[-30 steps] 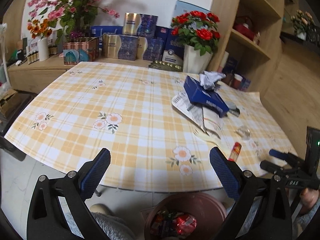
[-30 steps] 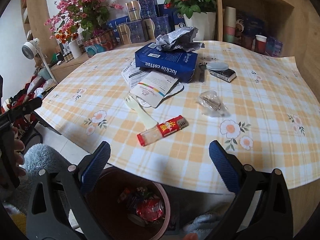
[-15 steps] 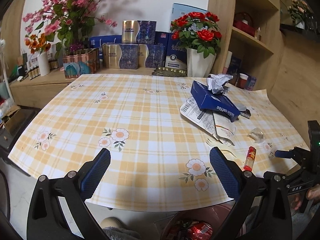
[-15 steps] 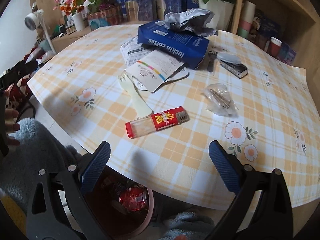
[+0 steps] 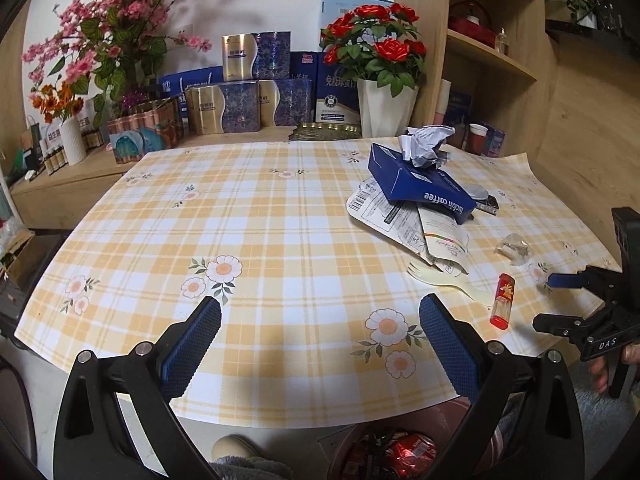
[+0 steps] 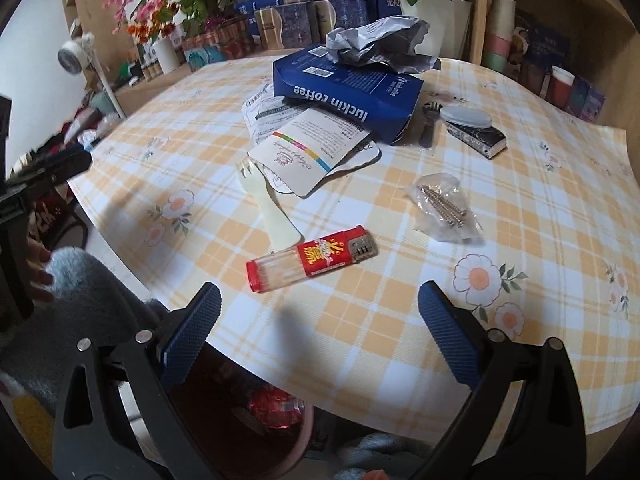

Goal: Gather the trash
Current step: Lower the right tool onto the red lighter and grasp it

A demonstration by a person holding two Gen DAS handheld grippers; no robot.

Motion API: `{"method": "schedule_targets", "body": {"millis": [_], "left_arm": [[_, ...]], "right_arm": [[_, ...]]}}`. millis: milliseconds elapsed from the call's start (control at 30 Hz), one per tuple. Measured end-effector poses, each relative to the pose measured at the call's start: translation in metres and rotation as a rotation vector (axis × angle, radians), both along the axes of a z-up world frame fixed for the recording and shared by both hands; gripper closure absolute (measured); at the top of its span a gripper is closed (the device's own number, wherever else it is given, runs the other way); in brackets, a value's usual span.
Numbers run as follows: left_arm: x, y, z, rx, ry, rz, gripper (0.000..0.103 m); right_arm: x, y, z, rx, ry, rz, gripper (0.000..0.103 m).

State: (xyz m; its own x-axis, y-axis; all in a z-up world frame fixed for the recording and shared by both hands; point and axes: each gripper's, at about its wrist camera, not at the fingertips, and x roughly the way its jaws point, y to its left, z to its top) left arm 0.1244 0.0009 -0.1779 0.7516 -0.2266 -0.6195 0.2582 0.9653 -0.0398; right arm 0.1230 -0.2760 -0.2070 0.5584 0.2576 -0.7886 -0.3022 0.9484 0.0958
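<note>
A red lighter (image 6: 312,258) lies near the table's front edge, just ahead of my open, empty right gripper (image 6: 318,328); it also shows in the left wrist view (image 5: 503,300). Behind it lie a pale plastic fork (image 6: 267,210), a clear bag of screws (image 6: 444,210), paper packets (image 6: 310,152), a blue coffee box (image 6: 348,92) and crumpled grey paper (image 6: 378,46). A pink trash bin (image 6: 256,420) with red wrappers stands under the table edge. My left gripper (image 5: 318,354) is open and empty over the front edge, left of the trash.
A small dark box with a grey lid (image 6: 474,130) and a black fork (image 6: 428,122) lie right of the coffee box. Flower vases (image 5: 386,104) and gift boxes (image 5: 240,96) line the back. Wooden shelves (image 5: 488,52) stand at the right.
Both grippers have risen and moved forward over the table edge. The right one has closed in on the lighter. The bin has slid lower in both views.
</note>
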Motion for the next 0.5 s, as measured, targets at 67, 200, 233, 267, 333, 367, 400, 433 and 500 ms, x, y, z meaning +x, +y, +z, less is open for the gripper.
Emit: {"method": "schedule_targets", "body": {"millis": [67, 200, 233, 267, 333, 367, 400, 433, 500], "left_arm": [[0.002, 0.000, -0.001, -0.003, 0.017, -0.006, 0.006], [0.007, 0.004, -0.008, -0.032, 0.073, 0.008, 0.006], [0.009, 0.005, -0.011, -0.032, 0.087, 0.015, 0.006], [0.010, 0.005, -0.012, -0.035, 0.097, 0.016, 0.006], [0.010, 0.005, -0.015, -0.048, 0.112, 0.013, 0.006], [0.009, 0.005, -0.016, -0.049, 0.113, 0.015, 0.006], [0.009, 0.005, -0.016, -0.052, 0.113, 0.019, 0.006], [0.009, 0.006, -0.016, -0.058, 0.115, 0.020, 0.006], [0.010, 0.008, -0.017, -0.078, 0.126, 0.025, 0.006]], "right_arm": [[0.001, 0.005, -0.001, -0.043, 0.004, 0.028, 0.006], [0.005, 0.018, -0.006, -0.076, 0.021, 0.116, 0.006], [0.006, 0.021, -0.007, -0.088, 0.018, 0.132, 0.006], [0.008, 0.026, -0.008, -0.114, 0.014, 0.152, 0.006], [0.012, 0.029, -0.010, -0.128, 0.010, 0.164, 0.006], [0.017, 0.028, -0.012, -0.120, 0.018, 0.161, 0.006], [0.021, 0.027, -0.012, -0.114, 0.025, 0.156, 0.006], [0.025, 0.026, -0.013, -0.108, 0.030, 0.152, 0.006], [0.033, 0.024, -0.015, -0.109, 0.038, 0.152, 0.006]]}}
